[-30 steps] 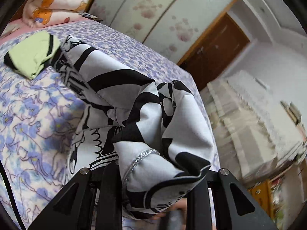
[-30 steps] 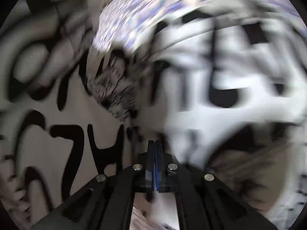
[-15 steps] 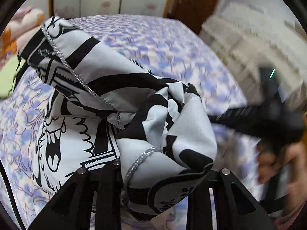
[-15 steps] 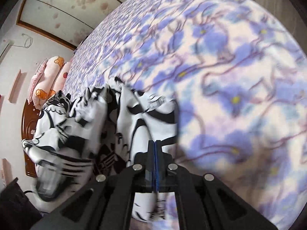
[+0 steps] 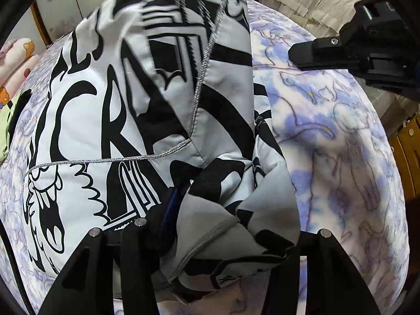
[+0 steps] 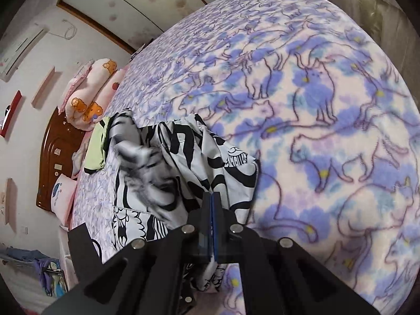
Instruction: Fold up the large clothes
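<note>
A black-and-white printed garment (image 5: pixel 126 110) lies heaped on the bed, and a fold of it drapes over my left gripper (image 5: pixel 231 236). The left jaws are opening. The bunched cloth sits between them, and one blue pad (image 5: pixel 170 207) shows bare beside it. In the right wrist view the garment (image 6: pixel 183 157) spreads to the left of and behind my right gripper (image 6: pixel 212 207), whose pads are pressed together. The left wrist view shows the right gripper (image 5: pixel 292 52) above the blanket, off the garment's right edge, with bare tips.
The bed has a purple cat-print blanket (image 6: pixel 315 105). A folded light-green cloth (image 6: pixel 95 147) lies beside the garment near the pink pillows (image 6: pixel 89 99) and the wooden headboard (image 6: pixel 55 152). Wooden furniture (image 5: pixel 404 157) stands past the bed's right edge.
My left gripper came down toward the bed with the garment, rolled, and its jaws widened. The right gripper pulled away from the cloth and now hangs over the blanket.
</note>
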The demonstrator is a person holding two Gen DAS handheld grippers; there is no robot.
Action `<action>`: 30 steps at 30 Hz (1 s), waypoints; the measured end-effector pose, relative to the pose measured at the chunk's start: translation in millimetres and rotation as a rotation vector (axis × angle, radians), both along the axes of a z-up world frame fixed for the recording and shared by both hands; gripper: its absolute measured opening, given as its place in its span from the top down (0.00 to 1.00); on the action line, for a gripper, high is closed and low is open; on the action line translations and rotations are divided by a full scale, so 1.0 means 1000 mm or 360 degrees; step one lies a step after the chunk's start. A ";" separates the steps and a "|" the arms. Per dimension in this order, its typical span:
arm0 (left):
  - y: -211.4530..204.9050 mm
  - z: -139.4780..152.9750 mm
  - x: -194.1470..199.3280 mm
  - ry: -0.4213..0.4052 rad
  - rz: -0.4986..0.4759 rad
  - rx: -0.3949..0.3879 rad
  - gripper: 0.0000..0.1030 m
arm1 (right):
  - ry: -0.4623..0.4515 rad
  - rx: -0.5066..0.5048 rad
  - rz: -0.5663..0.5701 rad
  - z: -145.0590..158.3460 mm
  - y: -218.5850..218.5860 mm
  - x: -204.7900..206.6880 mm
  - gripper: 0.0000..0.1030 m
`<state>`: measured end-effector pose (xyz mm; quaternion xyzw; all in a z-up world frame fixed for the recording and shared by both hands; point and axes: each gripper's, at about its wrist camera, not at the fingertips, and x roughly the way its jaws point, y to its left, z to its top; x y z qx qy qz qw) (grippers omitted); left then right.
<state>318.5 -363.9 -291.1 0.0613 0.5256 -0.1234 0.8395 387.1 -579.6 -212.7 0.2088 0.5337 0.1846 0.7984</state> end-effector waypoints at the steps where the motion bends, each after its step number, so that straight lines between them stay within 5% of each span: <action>1: 0.003 0.002 0.000 0.0012 -0.0006 -0.0027 0.51 | 0.0003 0.0015 0.0004 -0.001 0.002 -0.001 1.00; 7: 0.013 0.016 -0.002 0.0122 -0.0056 -0.0187 0.24 | -0.0010 0.0114 0.0014 -0.008 0.009 -0.007 0.99; 9: 0.014 0.025 -0.006 0.0127 -0.0065 -0.0219 0.24 | -0.0024 0.0186 0.0005 -0.009 0.012 -0.009 0.98; 11: 0.021 0.037 -0.013 0.0117 -0.0076 -0.0246 0.22 | -0.0038 0.0200 0.0005 -0.007 0.016 -0.008 0.86; 13: 0.037 0.051 -0.017 0.0086 -0.0013 -0.0255 0.16 | -0.0037 0.0149 0.0024 -0.007 0.023 -0.004 0.62; 19: 0.090 0.074 -0.013 0.0102 0.0168 -0.0360 0.09 | -0.0031 0.0068 0.0107 -0.010 0.048 0.017 0.54; 23: 0.122 0.087 -0.008 0.0104 0.0292 -0.0396 0.09 | -0.0066 0.0059 0.0180 -0.007 0.068 0.028 0.53; 28: 0.155 0.090 -0.002 0.0014 0.0464 -0.0273 0.09 | -0.0081 -0.0038 0.0169 -0.013 0.082 0.039 0.53; 30: 0.170 0.084 0.003 0.0028 0.0529 -0.0227 0.09 | -0.0054 -0.0058 0.0148 -0.019 0.082 0.044 0.66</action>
